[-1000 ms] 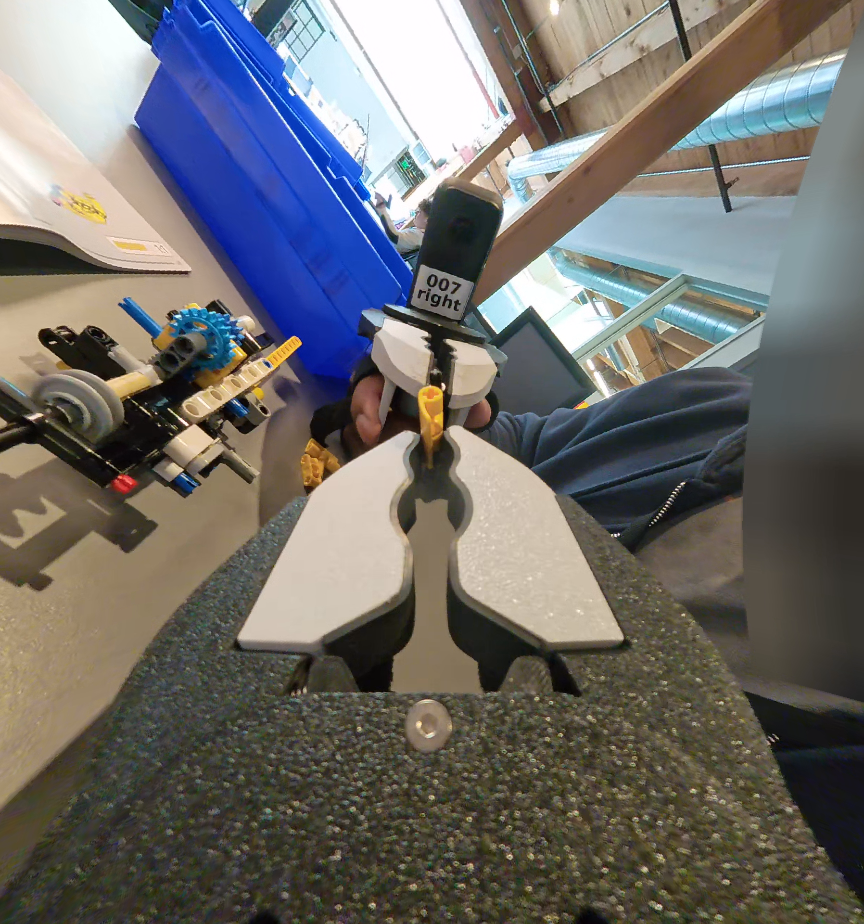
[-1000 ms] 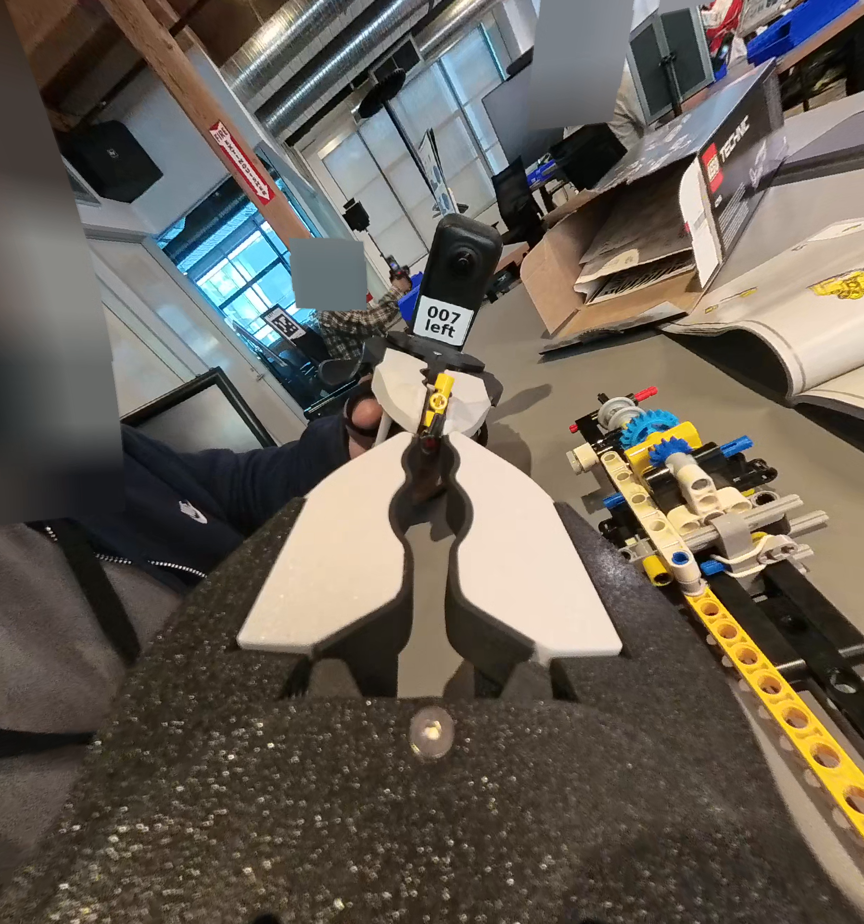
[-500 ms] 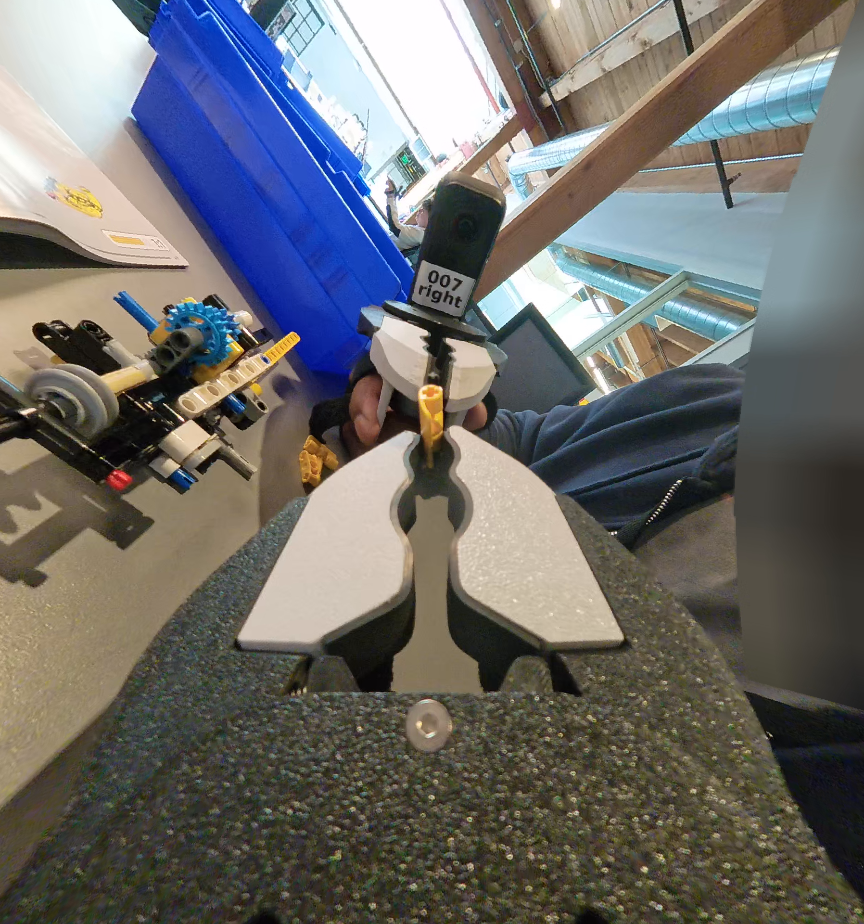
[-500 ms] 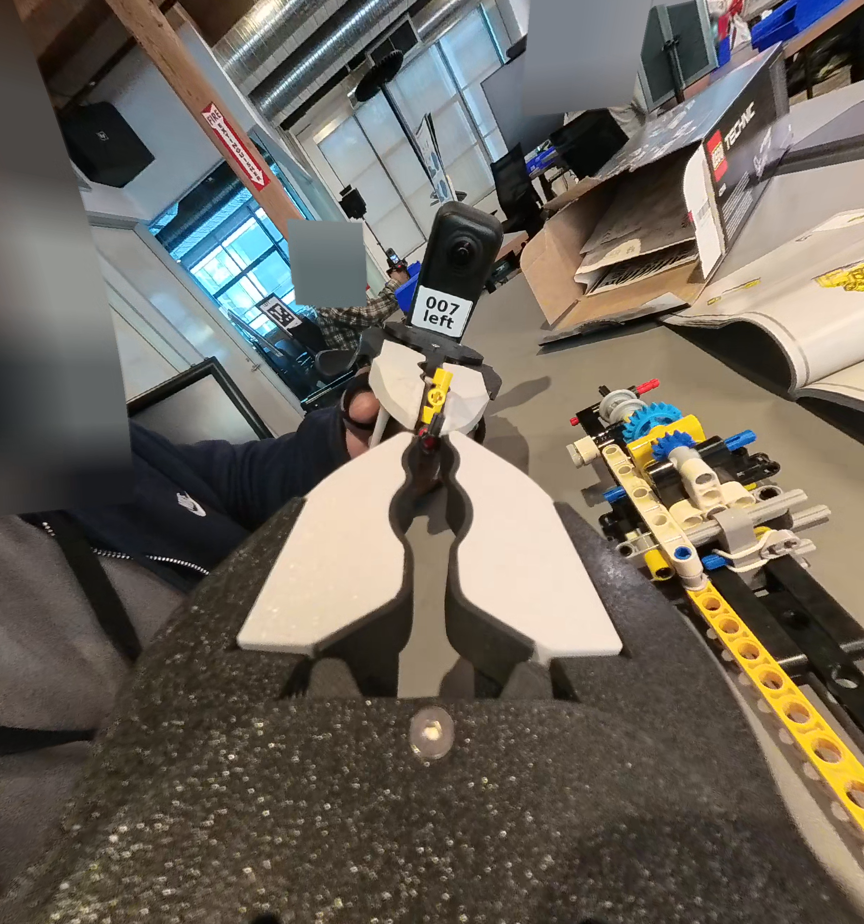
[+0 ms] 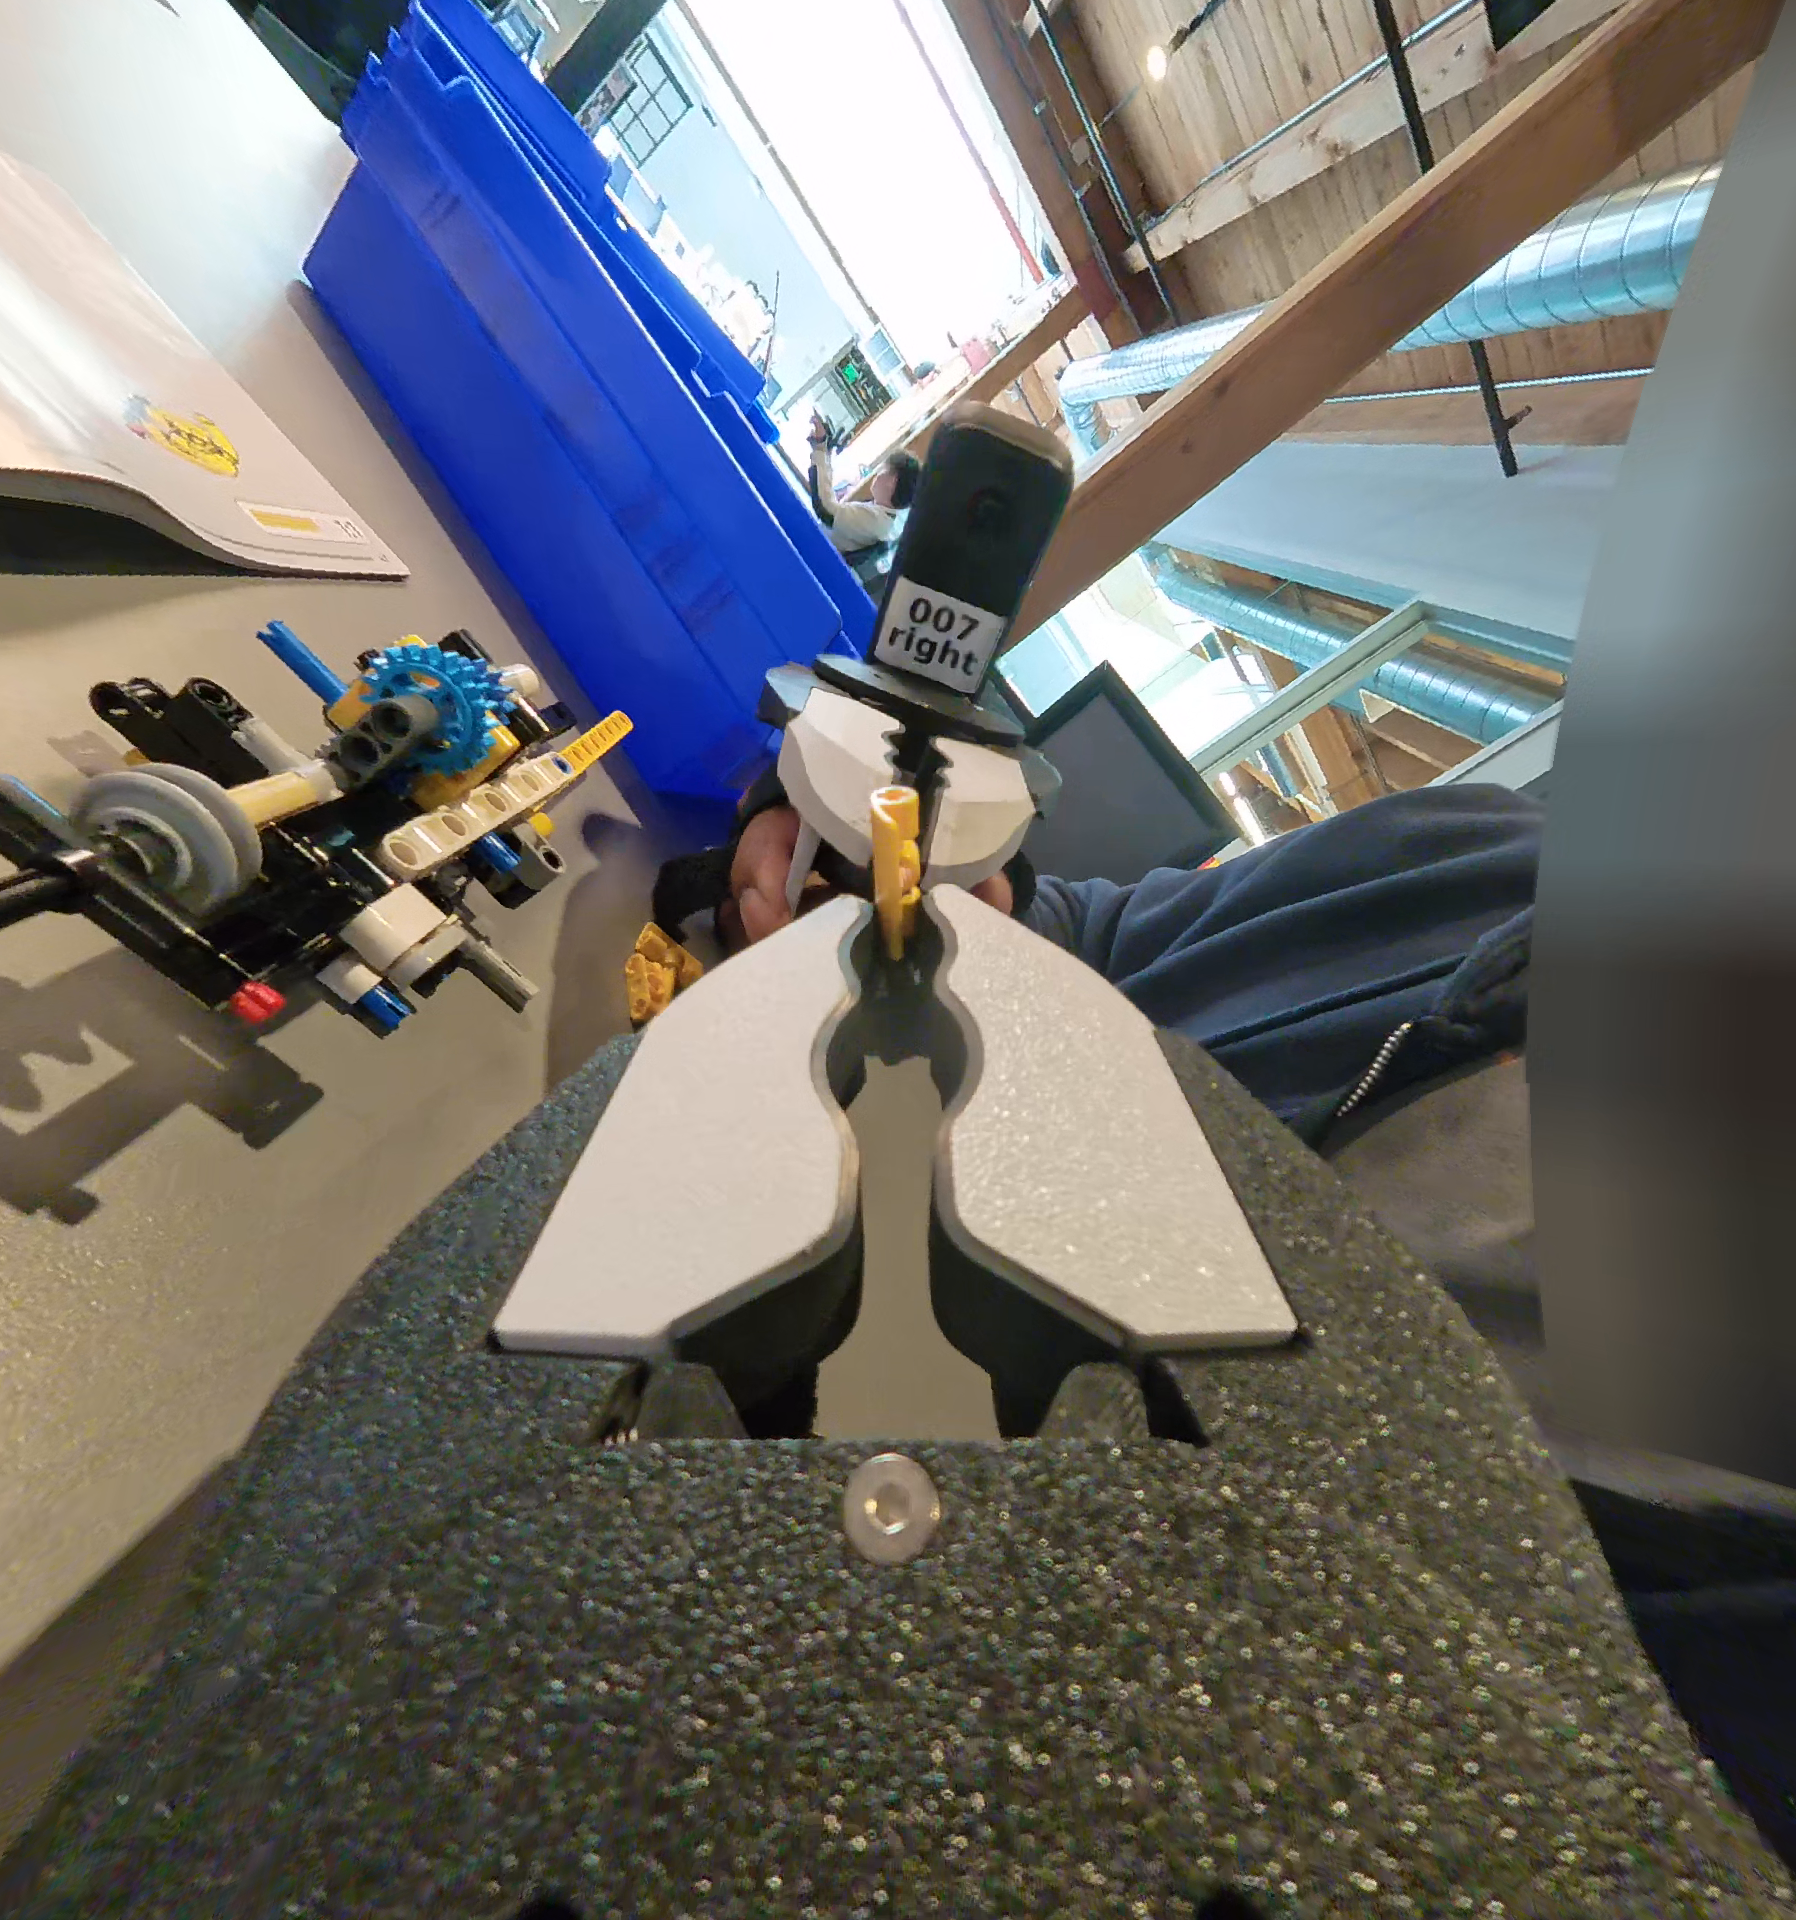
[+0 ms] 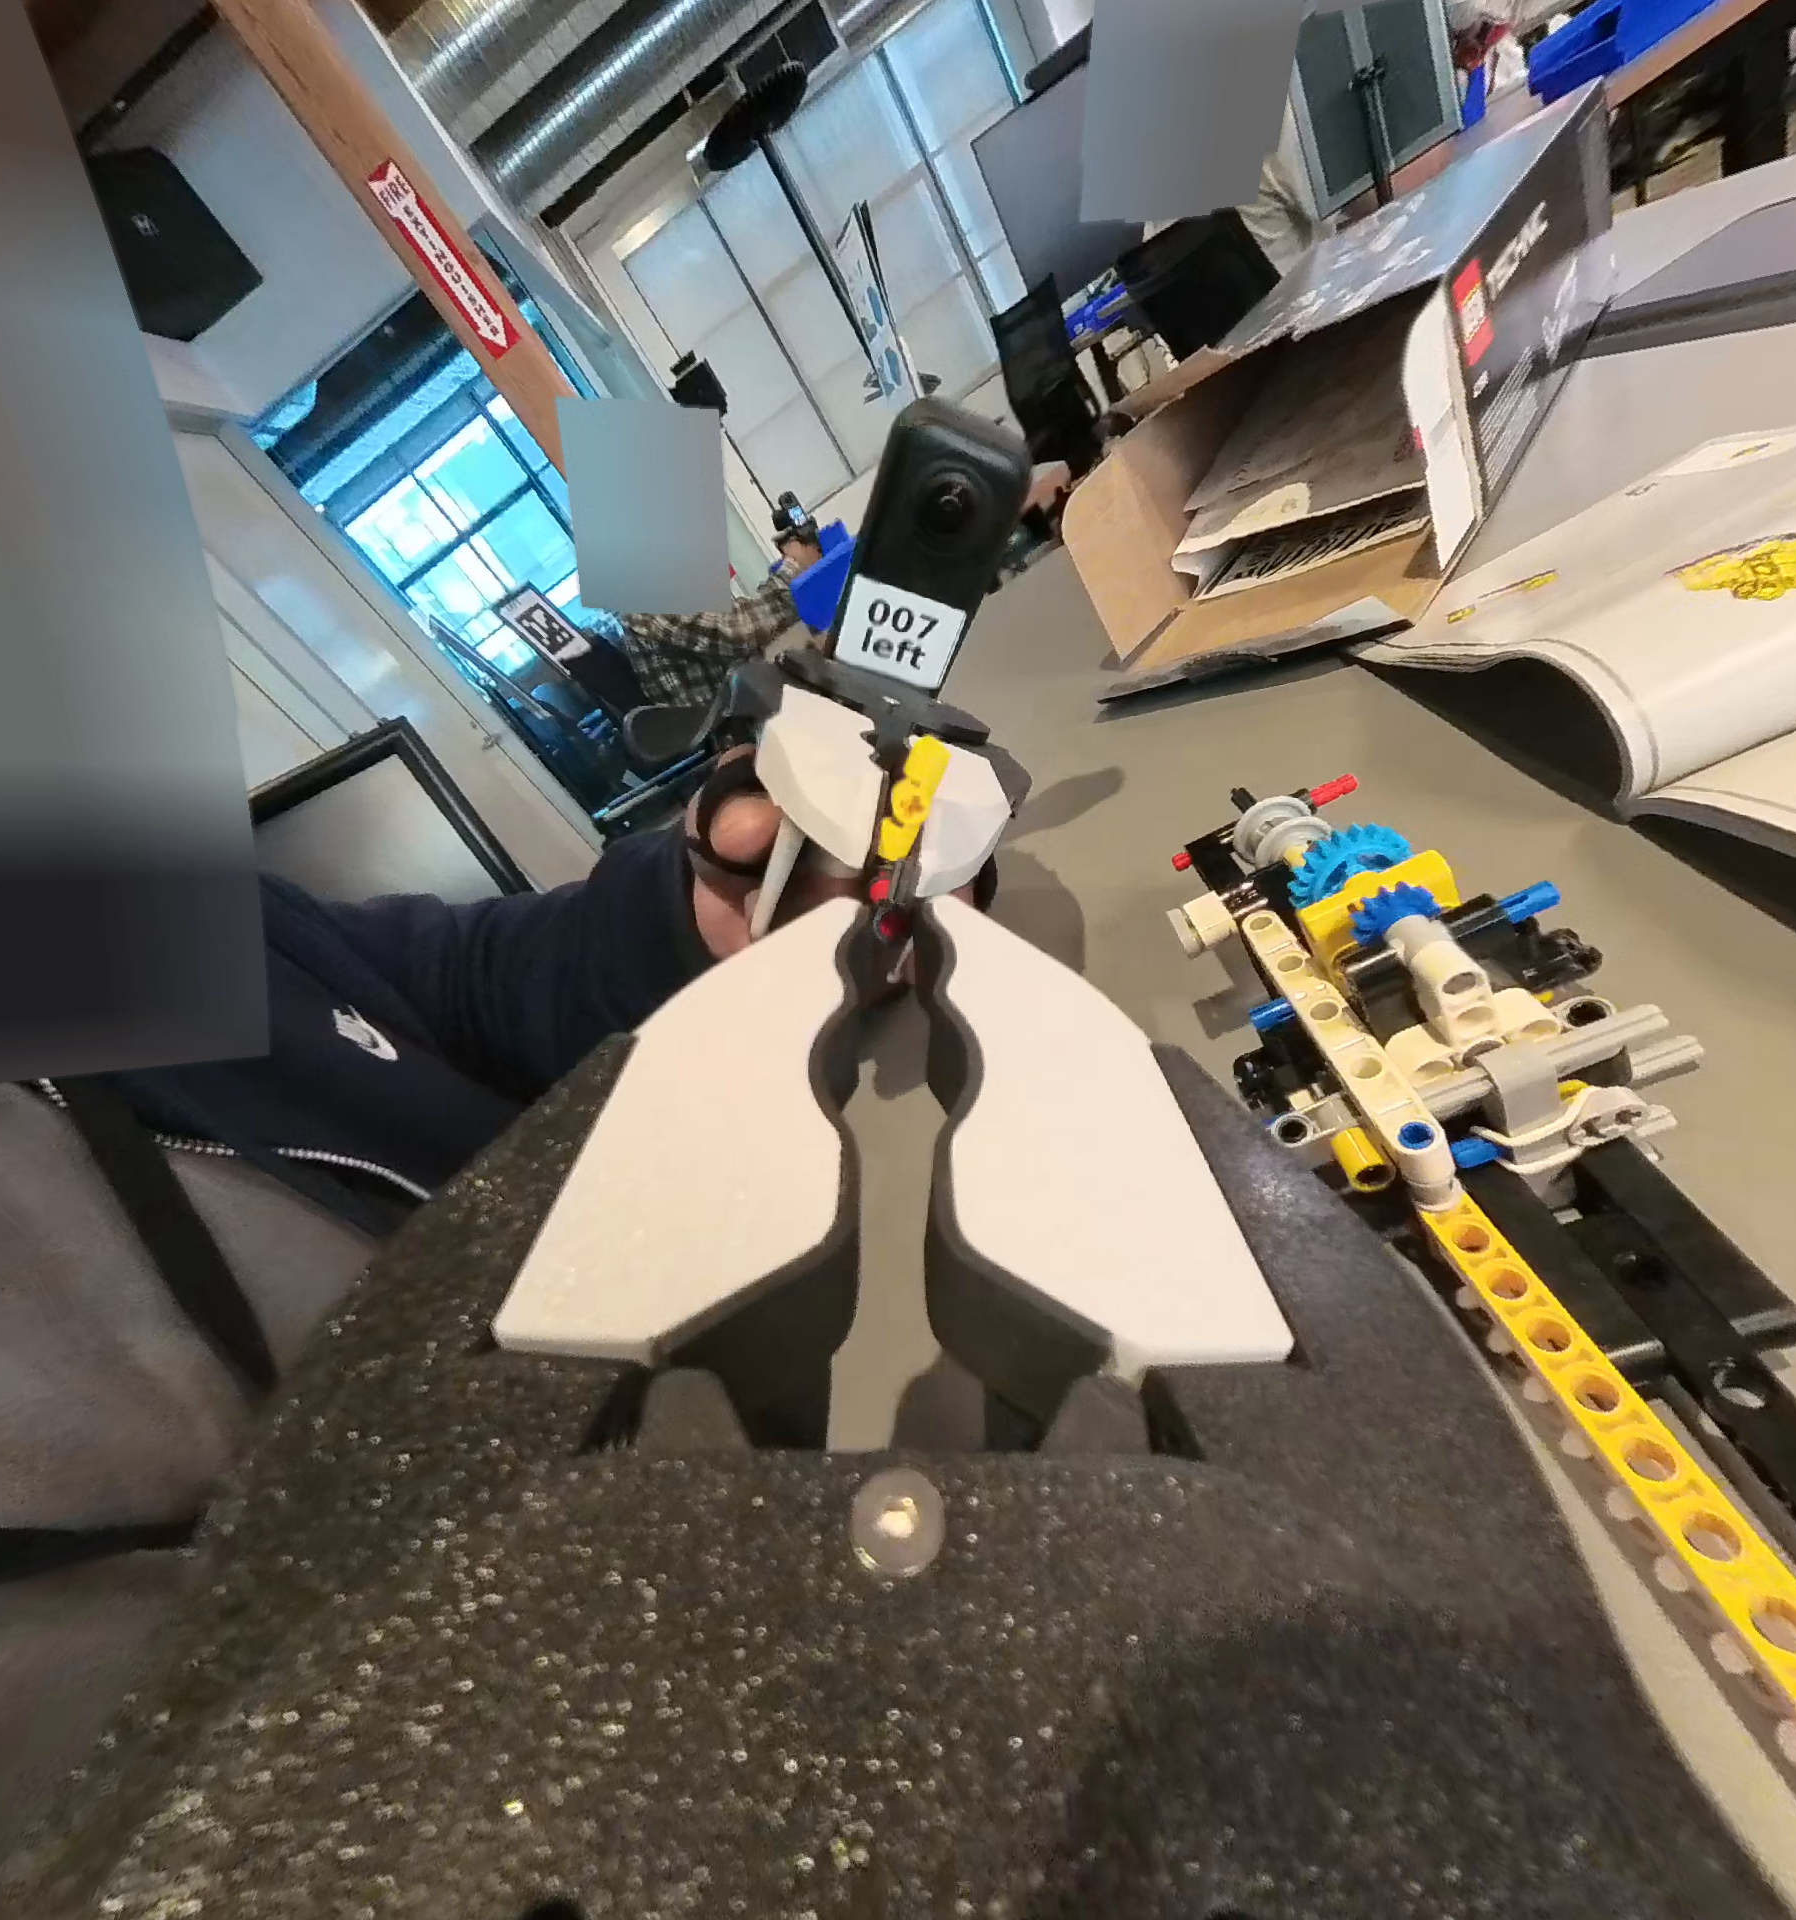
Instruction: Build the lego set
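Note:
My left gripper (image 5: 889, 920) is shut on a small yellow Lego connector (image 5: 892, 868) that sticks out past its fingertips. It also shows in the right wrist view (image 6: 915, 795), held in the left gripper (image 6: 899, 831). My right gripper (image 6: 889, 935) faces it tip to tip and is shut on a small dark piece with red ends (image 6: 886, 904), which meets the lower end of the yellow connector. The right gripper shows in the left wrist view (image 5: 915, 800), just behind the connector. The part-built Lego model (image 5: 250, 831) lies on the grey table (image 5: 94, 1299) to my left; it is at the right in the right wrist view (image 6: 1445, 1039).
Blue bins (image 5: 561, 468) stand behind the model. An open instruction booklet (image 6: 1652, 644) and a cardboard set box (image 6: 1341, 468) lie farther back. Loose yellow pieces (image 5: 660, 966) sit on the table under the grippers. A person's dark sleeve (image 5: 1289, 935) is close. The tips of both grippers are at nearly the same place.
Both grippers stay tip to tip, each keeping its piece. They have shifted only slightly against the table and model.

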`<action>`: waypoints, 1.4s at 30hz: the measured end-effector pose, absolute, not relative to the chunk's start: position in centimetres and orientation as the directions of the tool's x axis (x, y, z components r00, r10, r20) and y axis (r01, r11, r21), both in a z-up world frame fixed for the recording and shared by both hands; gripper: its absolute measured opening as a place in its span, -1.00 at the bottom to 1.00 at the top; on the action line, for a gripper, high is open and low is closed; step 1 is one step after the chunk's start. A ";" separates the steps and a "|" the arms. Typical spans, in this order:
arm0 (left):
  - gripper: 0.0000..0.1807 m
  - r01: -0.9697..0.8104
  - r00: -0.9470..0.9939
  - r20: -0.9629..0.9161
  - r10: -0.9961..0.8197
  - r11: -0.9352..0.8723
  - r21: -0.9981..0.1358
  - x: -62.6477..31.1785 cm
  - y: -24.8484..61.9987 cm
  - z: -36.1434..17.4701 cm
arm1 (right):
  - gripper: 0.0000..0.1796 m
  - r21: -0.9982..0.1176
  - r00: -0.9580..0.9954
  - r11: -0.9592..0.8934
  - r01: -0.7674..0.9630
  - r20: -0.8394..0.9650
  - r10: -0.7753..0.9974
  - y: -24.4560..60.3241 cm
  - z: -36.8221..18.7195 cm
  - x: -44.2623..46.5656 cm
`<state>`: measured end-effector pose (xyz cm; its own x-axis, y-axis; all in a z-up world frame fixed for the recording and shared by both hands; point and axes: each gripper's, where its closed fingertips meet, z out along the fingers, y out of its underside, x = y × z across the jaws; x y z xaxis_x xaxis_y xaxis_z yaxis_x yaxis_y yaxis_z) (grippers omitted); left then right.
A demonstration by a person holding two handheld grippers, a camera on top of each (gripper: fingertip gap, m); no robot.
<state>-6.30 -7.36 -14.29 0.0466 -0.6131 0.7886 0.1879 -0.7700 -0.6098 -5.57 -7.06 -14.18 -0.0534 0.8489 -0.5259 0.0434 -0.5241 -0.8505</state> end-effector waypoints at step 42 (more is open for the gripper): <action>-0.92 0.307 0.081 0.774 -0.628 -0.723 -0.619 -4.7 -6.4 -13.7 | -0.92 -0.743 -0.023 -0.635 -0.212 -0.646 0.763 -5.2 -12.4 -4.8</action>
